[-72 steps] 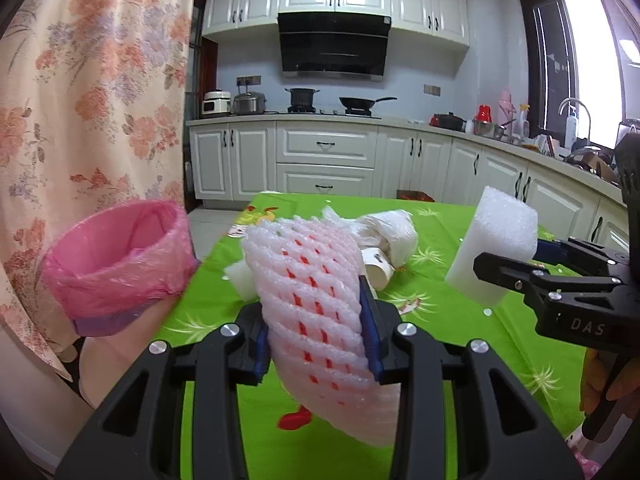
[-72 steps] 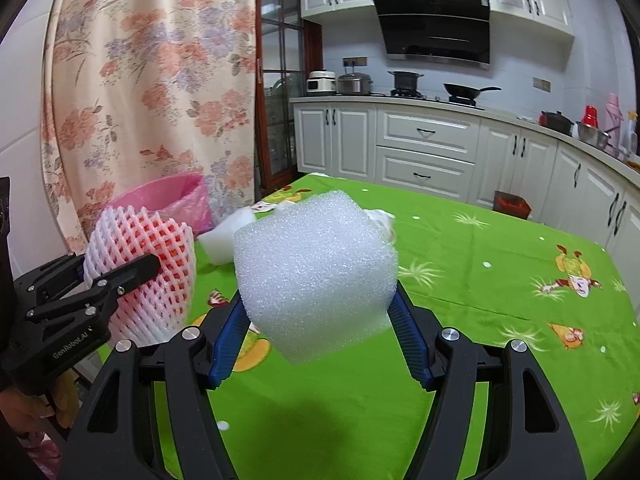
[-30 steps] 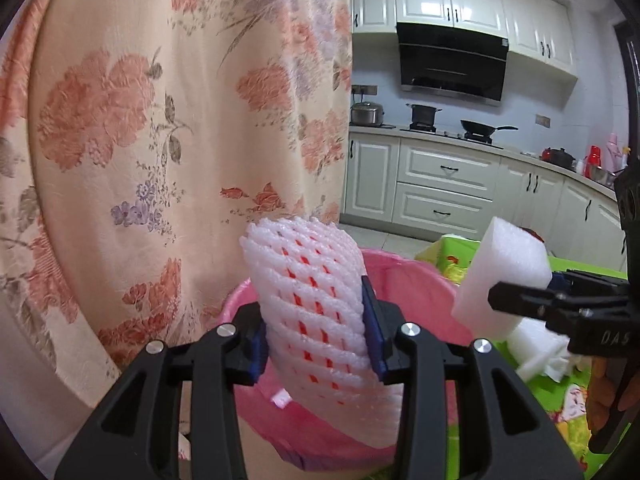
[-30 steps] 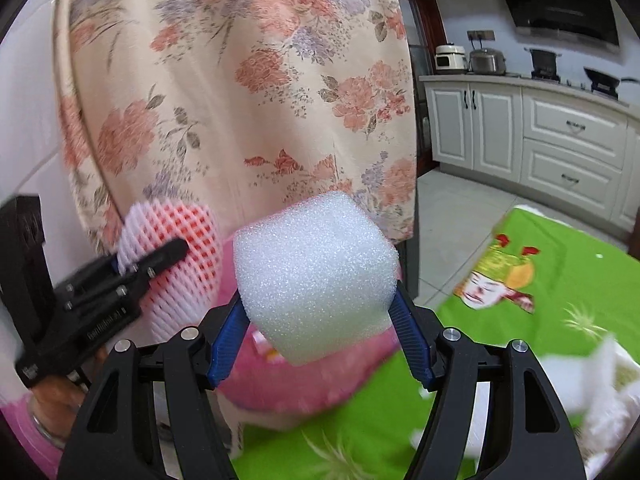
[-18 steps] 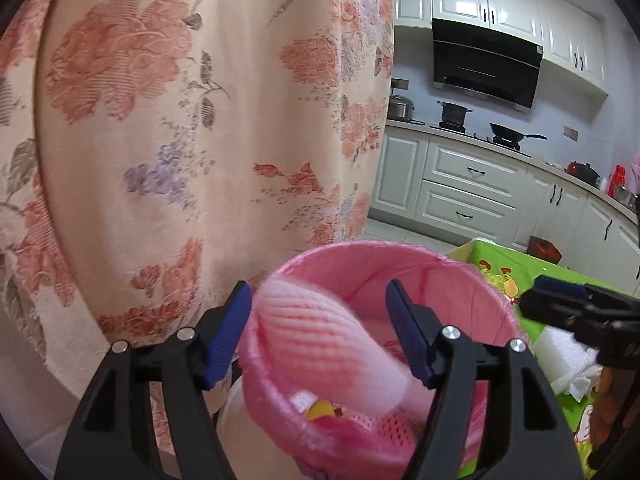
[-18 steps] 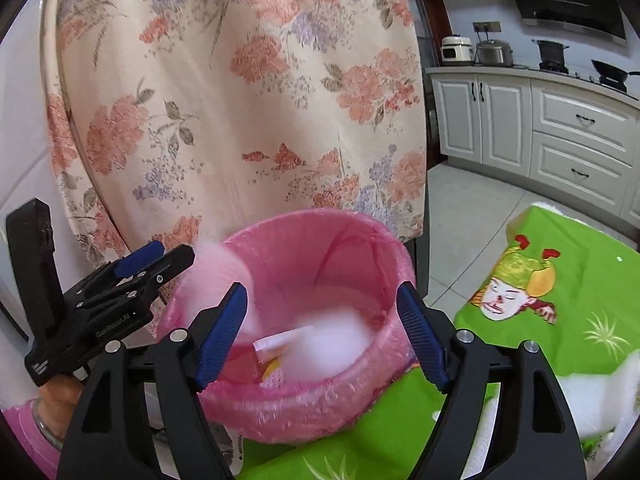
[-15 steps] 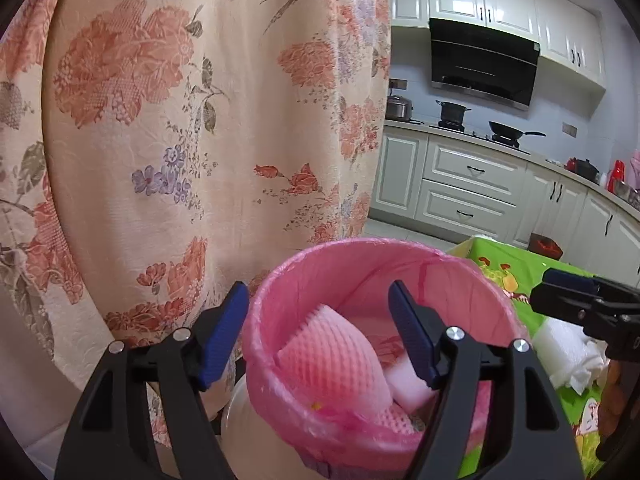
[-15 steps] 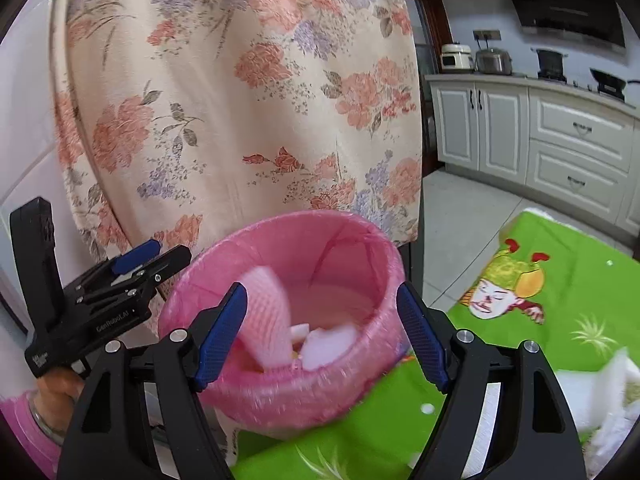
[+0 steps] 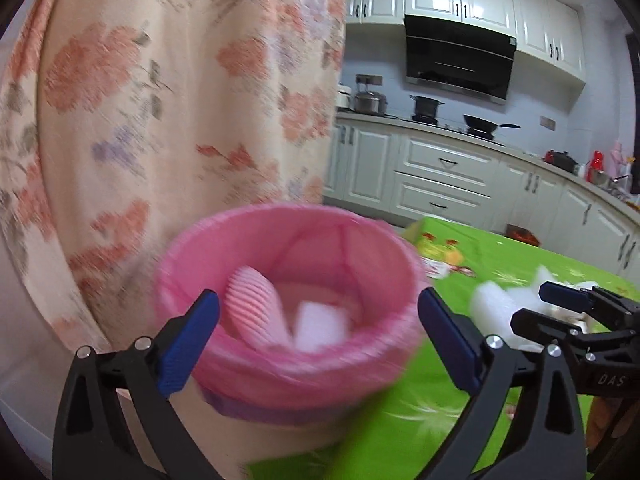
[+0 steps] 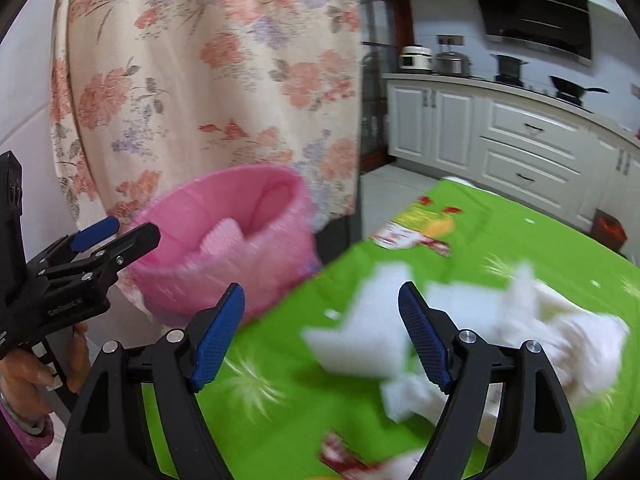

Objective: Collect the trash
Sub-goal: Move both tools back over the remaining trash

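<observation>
Pink-lined trash bin (image 9: 288, 356) is sitting just off the desk's edge, in front of a floral curtain (image 9: 160, 100); its thin plastic liner is folded over the round rim, crinkly and glossy. Inside, a ribbed pink-and-white foam fruit net (image 9: 250, 300) is leaning against the wall, and a white foam block (image 9: 322, 320) is lying beside it.

Left gripper (image 9: 316, 336) is hovering in front of the bin with its jaws opening, already spread wide; nothing is being pressed between the blue ridged pads, the bin merely showing through the gap.

Right gripper (image 10: 322, 330) is pointing down over the desk (image 10: 280, 360), its jaws also opening, wide and gripping nothing. Through the gap a flat white foam piece (image 10: 356, 340) is lying on the green cartoon-print cloth, blurred. More white crumpled trash (image 10: 560, 336) is lying to its right, soft-edged and too smeared to identify.

A hand (image 10: 40, 364) is gripping the left gripper's black handle at the right view's lower left.
</observation>
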Demonstrator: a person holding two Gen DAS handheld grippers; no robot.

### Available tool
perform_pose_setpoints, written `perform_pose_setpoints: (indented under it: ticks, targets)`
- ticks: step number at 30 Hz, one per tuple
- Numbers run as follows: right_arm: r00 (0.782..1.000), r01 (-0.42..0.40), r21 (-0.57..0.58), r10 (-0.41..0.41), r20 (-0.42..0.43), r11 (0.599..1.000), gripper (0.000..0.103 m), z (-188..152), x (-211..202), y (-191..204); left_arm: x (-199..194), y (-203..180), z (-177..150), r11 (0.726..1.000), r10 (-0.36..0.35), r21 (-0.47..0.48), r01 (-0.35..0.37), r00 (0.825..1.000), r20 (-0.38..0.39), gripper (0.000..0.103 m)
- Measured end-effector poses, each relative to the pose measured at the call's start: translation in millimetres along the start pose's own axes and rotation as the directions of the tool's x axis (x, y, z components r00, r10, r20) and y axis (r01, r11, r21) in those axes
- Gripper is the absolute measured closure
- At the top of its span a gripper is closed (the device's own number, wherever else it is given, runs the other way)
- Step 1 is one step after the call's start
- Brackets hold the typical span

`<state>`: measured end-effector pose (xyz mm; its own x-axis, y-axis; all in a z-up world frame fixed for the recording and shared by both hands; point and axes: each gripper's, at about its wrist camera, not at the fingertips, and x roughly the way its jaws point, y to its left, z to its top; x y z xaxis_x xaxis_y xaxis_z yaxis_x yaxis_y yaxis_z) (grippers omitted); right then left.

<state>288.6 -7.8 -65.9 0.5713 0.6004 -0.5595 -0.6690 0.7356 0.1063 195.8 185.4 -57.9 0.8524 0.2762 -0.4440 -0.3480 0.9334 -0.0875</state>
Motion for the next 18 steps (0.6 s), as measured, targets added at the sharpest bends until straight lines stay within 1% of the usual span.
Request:
perform_pose_setpoints:
  ticks: [2, 5, 9, 14, 18]
  targets:
    - [0.999, 0.032, 0.013, -0.032, 0.007, 0.999, 0.027, -8.6, -11.5, -13.0, 1.2, -17.3, -6.8, 0.999, -0.037, -0.012, 0.037, 0.999, -0.014, 0.006]
    - [0.997, 0.074, 0.063, -0.075, 0.024, 0.995, 0.027, -23.0, -30.7, -36.5, 5.3, -47.8, -15.4, 0.996, -0.090, -0.012, 0.090, 0.995, -0.031, 0.005]
    - [0.986, 0.152, 0.149, -0.159, 0.042, 0.977, 0.027, -46.1, -58.4, -73.8, 13.3, -94.5, -28.6, 0.988, -0.145, 0.037, 0.147, 0.988, -0.059, 0.005]
    - [0.970, 0.230, 0.235, -0.243, 0.029, 0.944, 0.026, -65.9, -79.7, -118.5, 17.2, -136.4, -38.0, 0.977, -0.195, 0.075, 0.200, 0.978, -0.075, 0.005]
    - [0.963, 0.252, 0.285, -0.269, 0.020, 0.925, 0.026, -73.1, -86.5, -144.1, 19.6, -156.7, -41.0, 0.971, -0.212, 0.092, 0.220, 0.973, -0.088, 0.005]
